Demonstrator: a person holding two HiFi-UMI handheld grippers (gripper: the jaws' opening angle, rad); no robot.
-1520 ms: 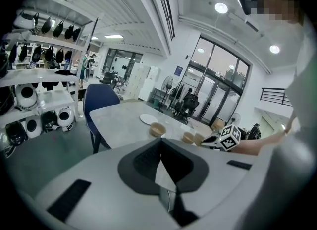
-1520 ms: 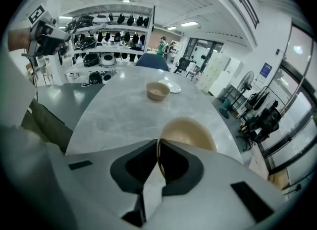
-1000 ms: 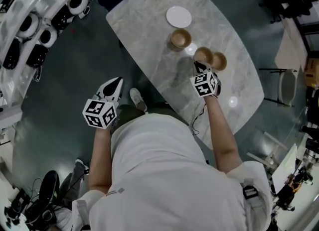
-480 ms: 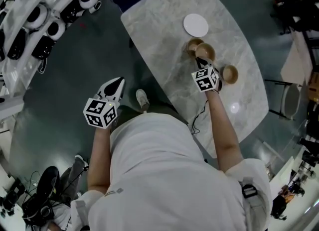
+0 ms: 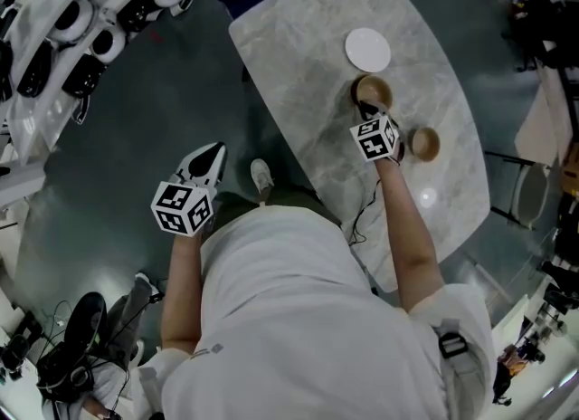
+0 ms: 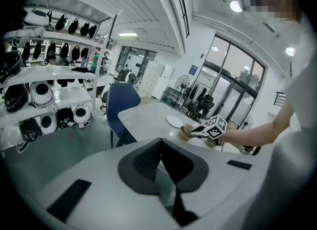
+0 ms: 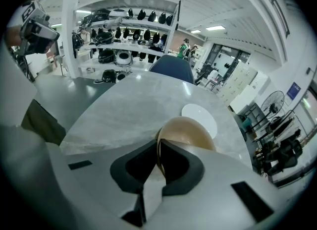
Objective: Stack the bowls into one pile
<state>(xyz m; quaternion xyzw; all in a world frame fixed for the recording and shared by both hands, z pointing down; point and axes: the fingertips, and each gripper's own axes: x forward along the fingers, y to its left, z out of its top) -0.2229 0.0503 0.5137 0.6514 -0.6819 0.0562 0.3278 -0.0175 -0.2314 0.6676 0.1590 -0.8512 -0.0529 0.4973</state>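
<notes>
Pinching a bowl (image 7: 187,129) by the rim, your right gripper (image 7: 159,154) holds it over the far bowl (image 5: 356,89). Your left gripper (image 6: 161,149) is closed on nothing.

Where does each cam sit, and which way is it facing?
Head view: on the head, steeply down at the table; torso, both arms, left gripper, right gripper.
Left gripper view: off the table, looks across at it; own shut fingers, right arm.
Right gripper view: over the table toward the plate; own fingers on the bowl.
Shared: all three show the plate.
</notes>
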